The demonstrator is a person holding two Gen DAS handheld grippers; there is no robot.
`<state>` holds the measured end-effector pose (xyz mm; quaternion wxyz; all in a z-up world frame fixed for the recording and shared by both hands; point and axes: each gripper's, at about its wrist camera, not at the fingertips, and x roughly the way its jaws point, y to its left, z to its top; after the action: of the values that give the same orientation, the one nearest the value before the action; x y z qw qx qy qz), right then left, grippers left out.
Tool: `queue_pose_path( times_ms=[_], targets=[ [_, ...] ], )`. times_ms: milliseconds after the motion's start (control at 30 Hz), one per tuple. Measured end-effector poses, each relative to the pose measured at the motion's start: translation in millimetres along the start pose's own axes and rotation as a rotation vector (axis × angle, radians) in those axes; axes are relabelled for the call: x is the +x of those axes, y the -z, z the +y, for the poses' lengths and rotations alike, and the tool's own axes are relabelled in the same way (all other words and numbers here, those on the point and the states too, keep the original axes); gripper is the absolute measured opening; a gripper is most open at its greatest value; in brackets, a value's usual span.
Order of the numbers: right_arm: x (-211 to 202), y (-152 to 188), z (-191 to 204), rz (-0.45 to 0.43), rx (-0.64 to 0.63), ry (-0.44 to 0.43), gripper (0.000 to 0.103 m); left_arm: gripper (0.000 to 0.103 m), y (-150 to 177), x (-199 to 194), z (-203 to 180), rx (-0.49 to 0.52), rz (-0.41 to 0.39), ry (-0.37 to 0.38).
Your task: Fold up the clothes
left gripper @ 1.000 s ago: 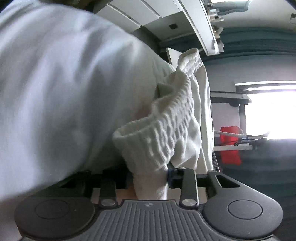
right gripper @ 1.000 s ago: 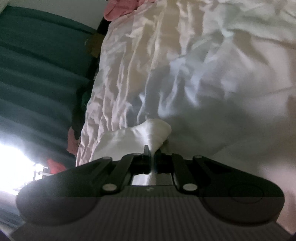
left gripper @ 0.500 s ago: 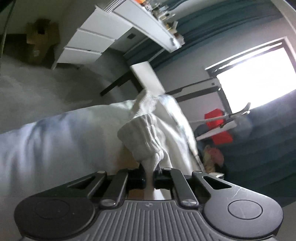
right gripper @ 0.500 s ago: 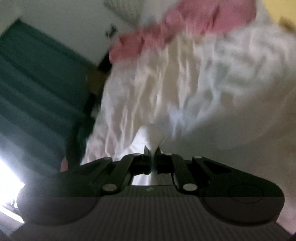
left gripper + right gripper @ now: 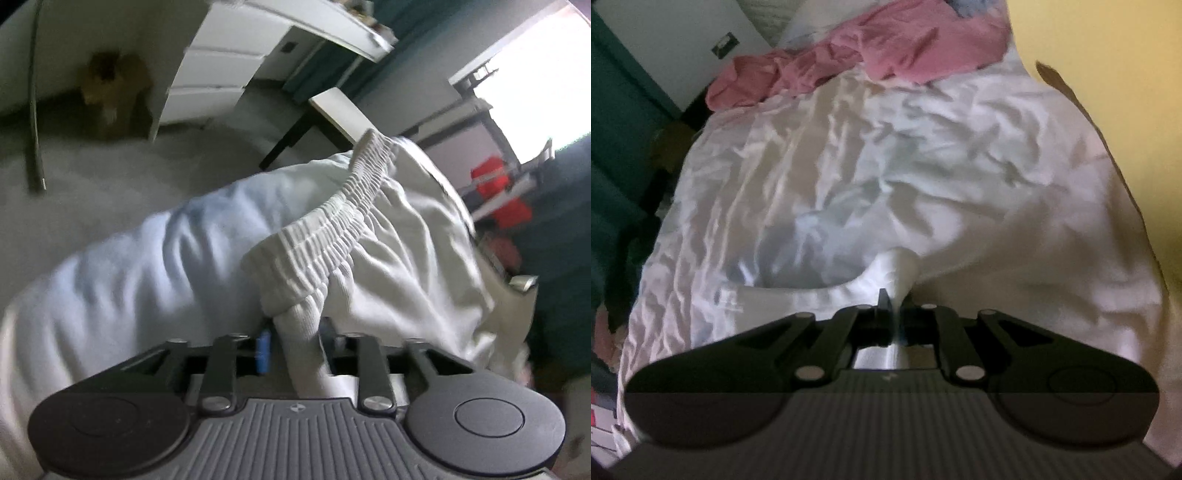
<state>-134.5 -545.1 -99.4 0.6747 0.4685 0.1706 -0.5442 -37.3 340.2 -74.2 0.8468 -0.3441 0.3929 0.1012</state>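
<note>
White shorts [image 5: 388,258] with a ribbed elastic waistband [image 5: 332,225] hang over the white bed sheet [image 5: 129,266]. My left gripper [image 5: 295,339] is shut on the waistband end, with cloth bunched between the jaws. In the right wrist view my right gripper [image 5: 895,299] is shut on another part of the same white garment [image 5: 897,262], which stretches off to the left over the crumpled white sheet [image 5: 849,166]. The far part of the shorts is hidden from both views.
A pink garment [image 5: 857,51] lies bunched at the far end of the bed. A yellow wall [image 5: 1108,74] runs along the right. A white drawer unit [image 5: 221,70], a dark-legged table [image 5: 332,114], a red object [image 5: 498,192] and teal curtains stand beyond the bed.
Both grippers have lifted and tilted with the shorts still held. The left view swung from the sheet toward the room, the waistband now stretched out; the right view now takes in the pink garment.
</note>
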Motion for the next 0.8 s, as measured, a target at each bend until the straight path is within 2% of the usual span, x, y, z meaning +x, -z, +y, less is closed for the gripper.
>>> queue_pose_path(
  times_ms=[33,100,167,200,233,267,300,367,433,500,667,733,800],
  targets=[
    [-3.9,-1.1,3.6,-0.019,-0.011,-0.013,0.009,0.057,1.8,-6.5,-8.2,0.056,-0.025,-0.001],
    [-11.1,-2.1,12.9,-0.053,-0.049,-0.031,0.010,0.079,5.9,-19.4,-23.6,0.163,-0.075,-0.005],
    [-17.9,-1.8,25.8,-0.078,-0.109,-0.025,0.014,0.088,13.2,-35.2,-39.0,0.254,-0.130,-0.018],
    [-21.7,-0.7,29.2,-0.102,-0.130,-0.028,0.026,0.089,16.6,-41.4,-46.3,0.289,-0.147,-0.018],
    [-25.4,0.4,32.6,-0.126,-0.151,-0.030,0.049,0.089,20.2,-46.8,-54.4,0.323,-0.162,-0.013],
    [-29.6,1.0,35.0,-0.152,-0.165,-0.033,0.061,0.091,24.0,-51.6,-63.2,0.356,-0.172,-0.003],
    [-32.4,0.5,37.1,-0.168,-0.173,-0.043,0.077,0.093,28.0,-55.8,-71.6,0.387,-0.184,0.004],
    [-38.0,-0.5,41.1,-0.198,-0.190,-0.063,0.077,0.097,38.9,-63.0,-92.4,0.457,-0.220,0.013],
    [-43.8,0.3,44.8,-0.176,-0.189,-0.142,0.077,0.098,50.4,-66.3,-116.5,0.524,-0.254,0.026],
    [-55.0,2.5,51.5,-0.158,-0.200,-0.253,0.077,0.099,59.9,-65.1,-140.1,0.551,-0.254,0.059],
    [-107.7,22.5,84.7,-0.166,-0.409,-0.582,0.077,0.100,84.7,-55.8,-199.9,0.573,-0.223,0.189],
    [-128.0,37.1,94.8,-0.144,-0.501,-0.697,0.077,0.100,100.3,-51.0,-224.6,0.615,-0.241,0.208],
    [-142.8,55.1,102.2,-0.130,-0.594,-0.765,0.077,0.100,116.7,-43.7,-246.6,0.663,-0.258,0.214]
  ],
)
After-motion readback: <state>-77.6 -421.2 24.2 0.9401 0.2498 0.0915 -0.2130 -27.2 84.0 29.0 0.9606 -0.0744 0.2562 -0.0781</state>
